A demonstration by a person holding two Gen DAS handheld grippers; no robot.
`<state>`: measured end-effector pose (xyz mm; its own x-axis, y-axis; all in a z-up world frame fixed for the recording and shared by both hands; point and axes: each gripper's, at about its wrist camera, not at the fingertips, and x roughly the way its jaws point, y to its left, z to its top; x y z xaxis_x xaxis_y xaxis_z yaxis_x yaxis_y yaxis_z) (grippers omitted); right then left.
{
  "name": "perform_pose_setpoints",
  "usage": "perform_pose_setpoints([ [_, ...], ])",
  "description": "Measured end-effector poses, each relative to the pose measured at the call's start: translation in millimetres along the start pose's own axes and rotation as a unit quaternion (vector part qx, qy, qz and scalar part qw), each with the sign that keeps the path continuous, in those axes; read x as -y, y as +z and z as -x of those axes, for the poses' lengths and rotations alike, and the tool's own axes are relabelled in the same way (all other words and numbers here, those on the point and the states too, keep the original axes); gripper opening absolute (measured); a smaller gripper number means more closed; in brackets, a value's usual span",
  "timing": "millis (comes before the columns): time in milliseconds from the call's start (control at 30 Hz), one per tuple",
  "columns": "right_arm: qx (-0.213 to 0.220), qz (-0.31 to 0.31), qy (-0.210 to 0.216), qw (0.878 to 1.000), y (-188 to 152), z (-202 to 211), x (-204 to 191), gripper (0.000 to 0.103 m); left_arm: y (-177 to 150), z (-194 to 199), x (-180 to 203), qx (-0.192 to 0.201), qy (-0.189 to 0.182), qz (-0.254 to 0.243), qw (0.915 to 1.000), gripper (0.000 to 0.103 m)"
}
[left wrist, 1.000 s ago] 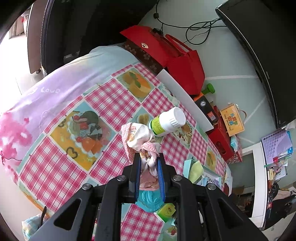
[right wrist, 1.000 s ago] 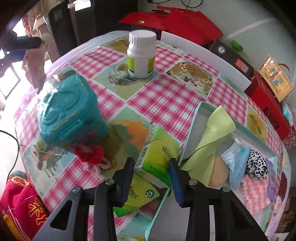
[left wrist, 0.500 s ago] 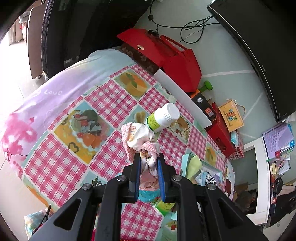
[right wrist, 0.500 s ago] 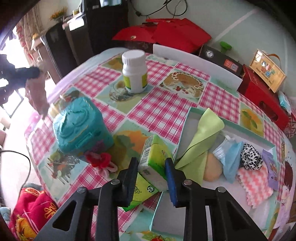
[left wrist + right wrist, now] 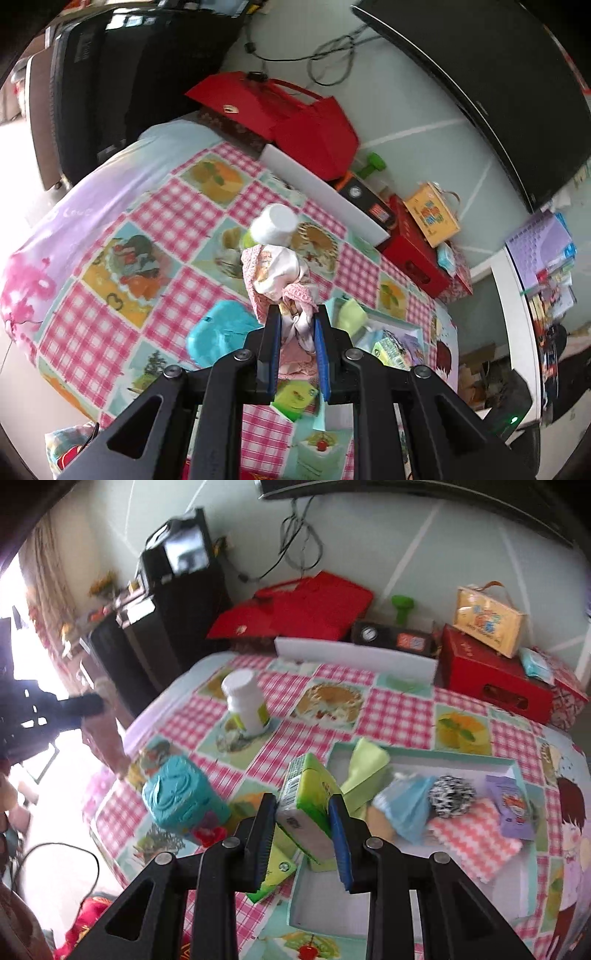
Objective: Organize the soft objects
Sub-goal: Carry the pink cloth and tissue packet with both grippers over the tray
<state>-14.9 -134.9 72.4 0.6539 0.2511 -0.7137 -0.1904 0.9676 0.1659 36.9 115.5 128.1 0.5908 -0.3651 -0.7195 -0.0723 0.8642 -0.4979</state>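
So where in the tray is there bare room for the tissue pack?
The tray has a bare white strip along its near edge, below the pink wavy cloth. The middle is crowded from green cloth to purple packet.

The table (image 5: 399,716) wears a smooth, slightly shiny checked cloth. A soft, crumpled pink printed fabric (image 5: 275,273) hangs limp, and the green tissue pack (image 5: 308,805) has a glossy plastic wrap. The white bottle (image 5: 245,705) looks like smooth plastic, as does the moulded teal box (image 5: 181,797). Both grippers' black frames are matt.

pale "Love" script on lilac tablecloth edge (image 5: 75,212), other print illegible
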Motion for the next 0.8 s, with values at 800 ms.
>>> perform_pose_setpoints([
  [800, 0.054, -0.147, -0.099, 0.983, -21, 65, 131, 0.027, -65, -93, 128, -0.094, -0.034, -0.151, 0.9835, 0.017],
])
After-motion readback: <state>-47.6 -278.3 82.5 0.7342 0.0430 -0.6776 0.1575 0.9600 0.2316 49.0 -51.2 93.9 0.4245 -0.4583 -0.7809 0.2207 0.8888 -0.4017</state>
